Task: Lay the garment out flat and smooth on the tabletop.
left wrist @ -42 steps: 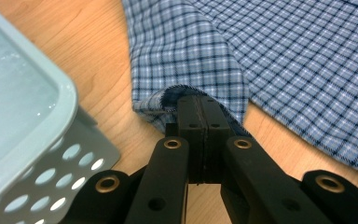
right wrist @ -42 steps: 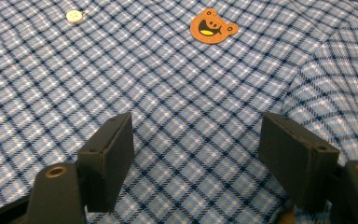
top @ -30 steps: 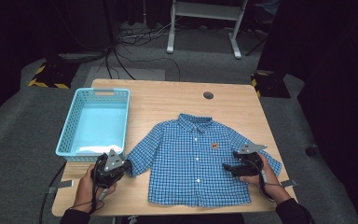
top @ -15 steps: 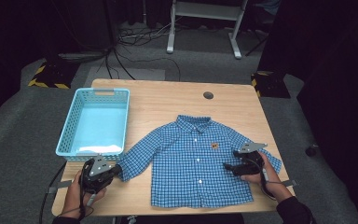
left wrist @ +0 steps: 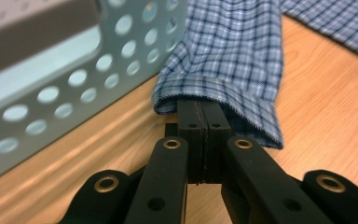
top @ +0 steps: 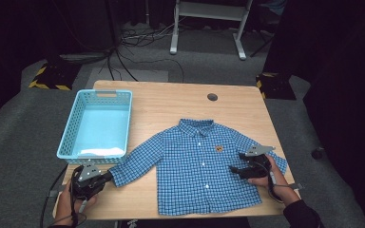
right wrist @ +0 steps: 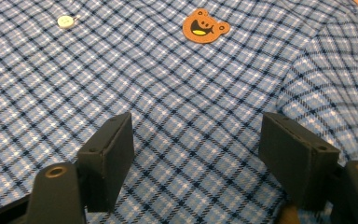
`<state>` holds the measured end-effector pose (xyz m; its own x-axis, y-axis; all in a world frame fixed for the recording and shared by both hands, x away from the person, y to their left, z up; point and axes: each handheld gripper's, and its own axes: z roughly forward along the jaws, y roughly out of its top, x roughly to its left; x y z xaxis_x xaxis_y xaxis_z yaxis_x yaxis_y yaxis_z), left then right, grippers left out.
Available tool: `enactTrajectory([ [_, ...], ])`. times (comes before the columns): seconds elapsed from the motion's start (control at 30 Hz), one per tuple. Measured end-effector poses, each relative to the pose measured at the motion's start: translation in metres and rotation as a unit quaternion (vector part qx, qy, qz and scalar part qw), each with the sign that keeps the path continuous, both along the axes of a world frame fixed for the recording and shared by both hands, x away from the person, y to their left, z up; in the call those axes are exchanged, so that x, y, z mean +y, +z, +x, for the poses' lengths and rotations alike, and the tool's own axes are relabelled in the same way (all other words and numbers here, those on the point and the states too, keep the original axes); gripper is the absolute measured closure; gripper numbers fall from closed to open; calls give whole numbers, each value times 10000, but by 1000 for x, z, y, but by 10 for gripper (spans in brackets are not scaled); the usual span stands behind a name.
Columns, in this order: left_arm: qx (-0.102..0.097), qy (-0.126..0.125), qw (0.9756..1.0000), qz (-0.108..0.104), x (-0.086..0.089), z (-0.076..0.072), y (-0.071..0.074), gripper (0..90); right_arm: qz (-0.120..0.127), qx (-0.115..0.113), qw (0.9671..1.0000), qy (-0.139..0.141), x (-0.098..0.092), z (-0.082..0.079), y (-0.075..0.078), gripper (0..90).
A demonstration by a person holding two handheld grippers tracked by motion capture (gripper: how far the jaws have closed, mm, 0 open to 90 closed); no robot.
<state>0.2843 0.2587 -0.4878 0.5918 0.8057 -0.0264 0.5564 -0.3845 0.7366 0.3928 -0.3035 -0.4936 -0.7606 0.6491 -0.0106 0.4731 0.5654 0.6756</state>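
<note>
Wooden worktop (top: 171,102) carries a shirt (top: 197,168). Left tongs (left wrist: 198,123) clench its cuff (left wrist: 223,112) beside the basket (top: 97,124); a pull could snag there. Right tongs (right wrist: 196,156) gape over the chest, gripping nothing.

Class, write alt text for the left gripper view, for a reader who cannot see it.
The left gripper, its two black jaws pressed together, pinches the cuff edge of a blue checked shirt sleeve on a light wooden table. A pale blue perforated basket stands along the left, close beside the sleeve.
</note>
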Motion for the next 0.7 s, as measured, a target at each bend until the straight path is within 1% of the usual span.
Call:
enactTrajectory([
  [0.03, 23, 26, 10000, 26, 1, -1, -1, 890, 14, -7, 10000, 12, 0, 0, 0, 269],
  [0.07, 33, 79, 9999, 108, 3, -2, -2, 888, 10, -19, 10000, 9, -1, 0, 0, 268],
  [0.13, 67, 145, 9998, 120, 5, -4, -4, 895, 19, -25, 10000, 6, -1, 0, 0, 268],
  [0.17, 77, 184, 9997, 133, 6, -5, -5, 871, 28, -31, 10000, 4, -1, 0, -1, 268],
  [0.2, 77, 223, 9996, 141, 7, -6, -6, 813, 37, -38, 10000, -2, -2, -1, -1, 268],
  [0.23, 107, 230, 9996, 137, 8, -8, -7, 785, 46, -41, 10000, -13, -2, -1, -1, 268],
  [0.27, 81, 236, 9996, 166, 8, -10, -7, 755, 56, -40, 10000, -23, -2, -1, -1, 268],
  [0.3, 66, 306, 9994, 165, 7, -11, -7, 717, 67, -41, 10000, -31, -2, -1, -1, 268],
  [0.37, 45, 432, 9989, 183, 6, -13, -7, 570, 73, -47, 9999, -57, -2, -2, -1, 268],
  [0.43, 42, 499, 9986, 193, 5, -14, -8, 421, 76, -43, 9999, -91, -1, -3, -1, 268],
  [0.47, 53, 493, 9986, 190, 4, -14, -9, 361, 78, -50, 9999, -101, -1, -3, -1, 268],
  [0.5, 104, 396, 9991, 112, 2, -15, -10, 317, 76, -59, 9999, -111, -1, -3, -2, 268],
  [0.57, 83, 260, 9995, 149, -1, -15, -11, 252, 78, -61, 9999, -124, -1, -3, -2, 268],
  [0.63, 82, 211, 9996, 170, -3, -16, -11, 219, 78, -59, 9999, -141, -1, -4, -2, 268],
  [0.67, 127, 188, 9996, 146, -4, -15, -12, 209, 84, -63, 9998, -150, -1, -4, -2, 268],
  [0.7, 149, 190, 9995, 185, -5, -15, -13, 200, 84, -67, 9998, -161, -1, -4, -2, 268],
])
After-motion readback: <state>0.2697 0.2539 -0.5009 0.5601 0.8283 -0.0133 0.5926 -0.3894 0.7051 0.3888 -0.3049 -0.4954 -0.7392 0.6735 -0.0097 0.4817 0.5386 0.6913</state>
